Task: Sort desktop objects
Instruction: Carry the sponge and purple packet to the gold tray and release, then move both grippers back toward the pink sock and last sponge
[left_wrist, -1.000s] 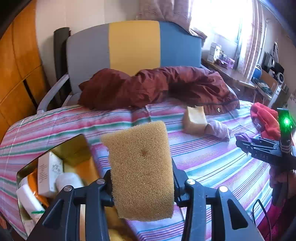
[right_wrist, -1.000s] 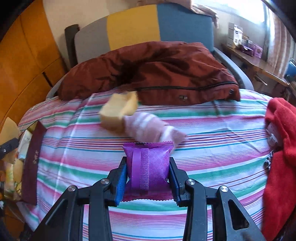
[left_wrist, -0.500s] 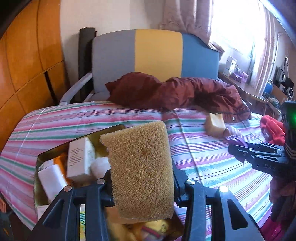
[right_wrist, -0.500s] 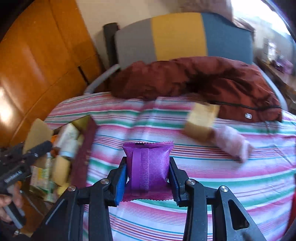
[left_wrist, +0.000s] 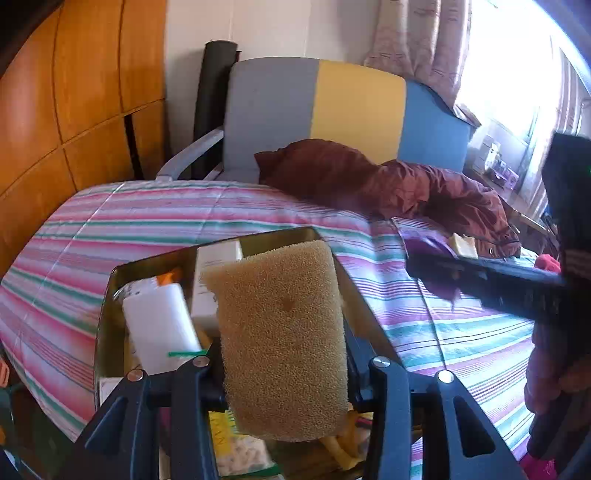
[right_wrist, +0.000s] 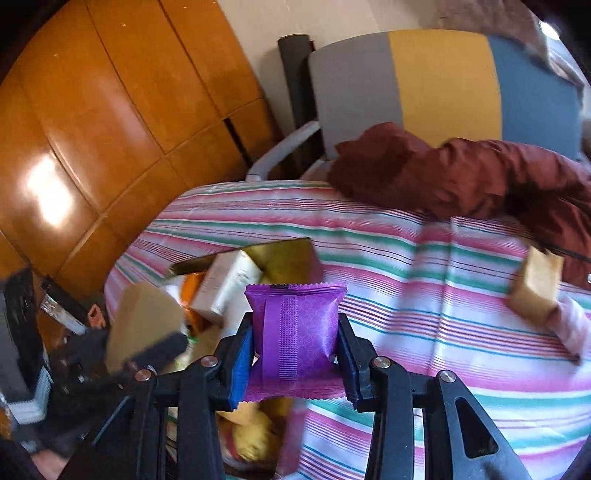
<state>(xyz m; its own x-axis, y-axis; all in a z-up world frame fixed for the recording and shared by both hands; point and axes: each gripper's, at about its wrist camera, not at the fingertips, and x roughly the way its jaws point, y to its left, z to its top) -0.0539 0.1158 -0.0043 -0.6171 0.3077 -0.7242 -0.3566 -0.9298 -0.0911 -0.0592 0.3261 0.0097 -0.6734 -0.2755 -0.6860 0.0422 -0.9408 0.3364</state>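
Your left gripper clenches the sponge, your right gripper the purple packet; converging over the crowded tin, they could collide.

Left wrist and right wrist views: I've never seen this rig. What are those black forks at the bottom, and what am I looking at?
There is no robot here: a person holds a pair of hand-held tongs in each hand, and a fisheye camera on each looks forward along its two fingers. The black forks are those fingers.

In the left wrist view, the left tongs are shut on a tan sponge. Below them sits a gold tin already holding a white bottle and a white carton.

In the right wrist view, the right tongs are shut on a purple packet, just short of the same tin.

Everything lies on a striped cloth. A second sponge and a brown jacket lie farther off.
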